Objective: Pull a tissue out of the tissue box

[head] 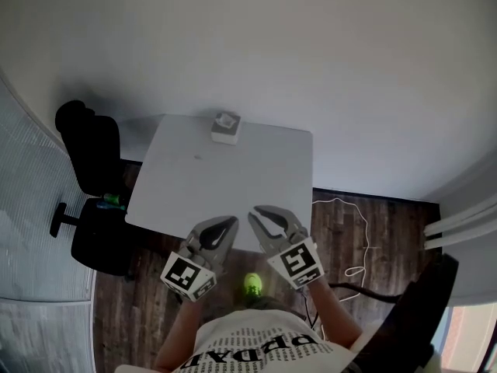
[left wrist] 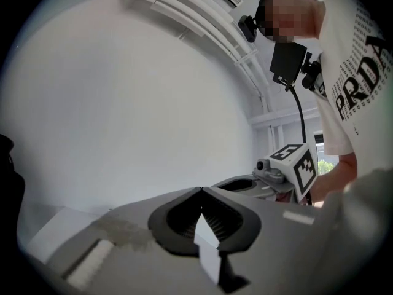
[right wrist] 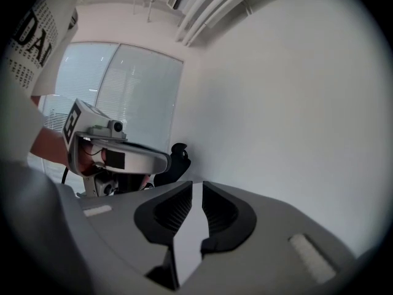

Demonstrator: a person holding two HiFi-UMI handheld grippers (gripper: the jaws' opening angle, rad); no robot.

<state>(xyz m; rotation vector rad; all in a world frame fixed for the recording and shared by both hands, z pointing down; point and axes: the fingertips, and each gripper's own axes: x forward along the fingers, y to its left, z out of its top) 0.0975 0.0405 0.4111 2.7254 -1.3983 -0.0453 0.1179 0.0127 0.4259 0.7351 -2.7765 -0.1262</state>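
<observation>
The small white tissue box [head: 226, 127], with a tuft of tissue standing out of its top, sits at the far edge of the white square table [head: 256, 179], about midway between the two far corners. Both claws hang over the near edge, so the whole depth of the table lies between them and the box. It is straight ahead of them and well apart from both.

The left gripper [head: 230, 224] points almost directly at the box. The right gripper [head: 258, 213] sits just beside it, with the box a little to the left of its line. Neither hand is clearly nearer. From the head view the box looks close to square, so I cannot tell its long axis. The tuft seems the only part that would offer a grip.

In the left gripper view the left gripper's [left wrist: 201, 190] tips meet, with nothing pinched between them. In the right gripper view the right gripper's [right wrist: 197, 186] jaws stand a narrow slot apart, and only pale background shows through the gap — it holds nothing either.

Both hands are held close in front of the person's body, forearms drawn back, claws side by side and pointing roughly level across the table toward its far edge. The right claw tips slightly downward.

The reach has yet to be made. I judge the right claw better placed to take the tuft, since its jaws are already parted.
</observation>
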